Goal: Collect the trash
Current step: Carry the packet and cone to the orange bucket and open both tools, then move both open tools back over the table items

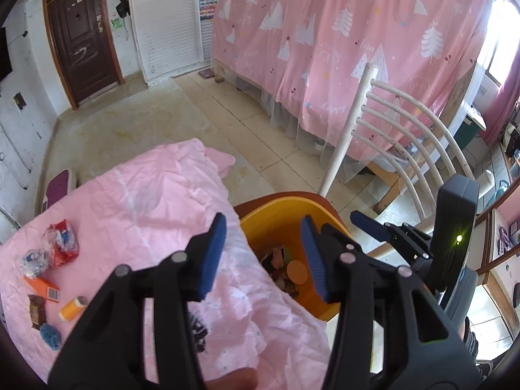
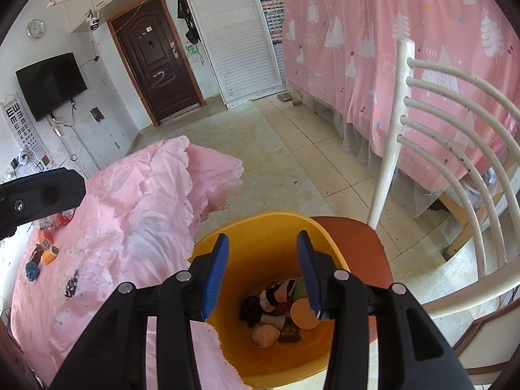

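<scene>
A yellow bin (image 2: 260, 219) stands on an orange chair seat (image 2: 357, 243) and holds several bits of trash (image 2: 276, 312), among them an orange lid and a striped wrapper. My right gripper (image 2: 262, 240) hangs open over the bin with nothing between its fingers. My left gripper (image 1: 264, 227) is open and empty too, over the near edge of the bin (image 1: 276, 204) and the pink cloth. On the pink-covered table (image 1: 146, 201) lie a red wrapper (image 1: 61, 243), an orange box (image 1: 44, 287), a brown wrapper (image 1: 36, 308), a small orange bottle (image 1: 72, 307) and a blue scrap (image 1: 50, 334).
A white chair back (image 2: 455, 149) rises right of the bin. A black hair clip (image 2: 72, 282) lies on the cloth. A pink curtain (image 1: 357, 48) hangs behind, with tiled floor (image 1: 227, 110) between it and the table. A door and a wall TV (image 2: 52, 84) stand far back.
</scene>
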Available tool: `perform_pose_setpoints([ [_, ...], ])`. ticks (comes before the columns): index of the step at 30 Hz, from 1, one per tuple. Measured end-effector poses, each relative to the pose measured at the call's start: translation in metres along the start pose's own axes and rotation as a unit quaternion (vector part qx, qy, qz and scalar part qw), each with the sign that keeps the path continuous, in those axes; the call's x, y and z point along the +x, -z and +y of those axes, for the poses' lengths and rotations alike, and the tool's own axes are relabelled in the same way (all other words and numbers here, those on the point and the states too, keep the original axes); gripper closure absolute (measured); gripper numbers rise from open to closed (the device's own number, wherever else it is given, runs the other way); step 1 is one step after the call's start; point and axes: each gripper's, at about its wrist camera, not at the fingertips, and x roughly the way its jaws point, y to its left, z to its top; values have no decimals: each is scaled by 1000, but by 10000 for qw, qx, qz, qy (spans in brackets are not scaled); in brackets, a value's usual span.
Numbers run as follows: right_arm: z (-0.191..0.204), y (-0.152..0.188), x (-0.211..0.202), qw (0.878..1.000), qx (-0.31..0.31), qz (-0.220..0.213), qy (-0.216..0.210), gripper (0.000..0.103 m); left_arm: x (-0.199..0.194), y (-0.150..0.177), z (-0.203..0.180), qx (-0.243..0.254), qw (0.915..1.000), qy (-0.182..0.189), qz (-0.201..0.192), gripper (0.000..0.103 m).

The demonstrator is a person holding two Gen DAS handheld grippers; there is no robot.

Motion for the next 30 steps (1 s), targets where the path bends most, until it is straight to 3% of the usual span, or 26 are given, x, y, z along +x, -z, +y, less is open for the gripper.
perform_pose_setpoints([
  [11, 45, -10, -11, 9994, -329, -68, -80, 70, -36, 7, 40, -300, 9991, -95, -283, 57],
  [14, 66, -13, -12, 9987, -489, -63, -129, 70, -47, 12, 57, -400, 9984, -150, -370, 52],
  [30, 172, -15, -3, 9915, -1227, 30, -423, 65, -89, 46, 152, -1080, 9911, -511, -579, 51],
])
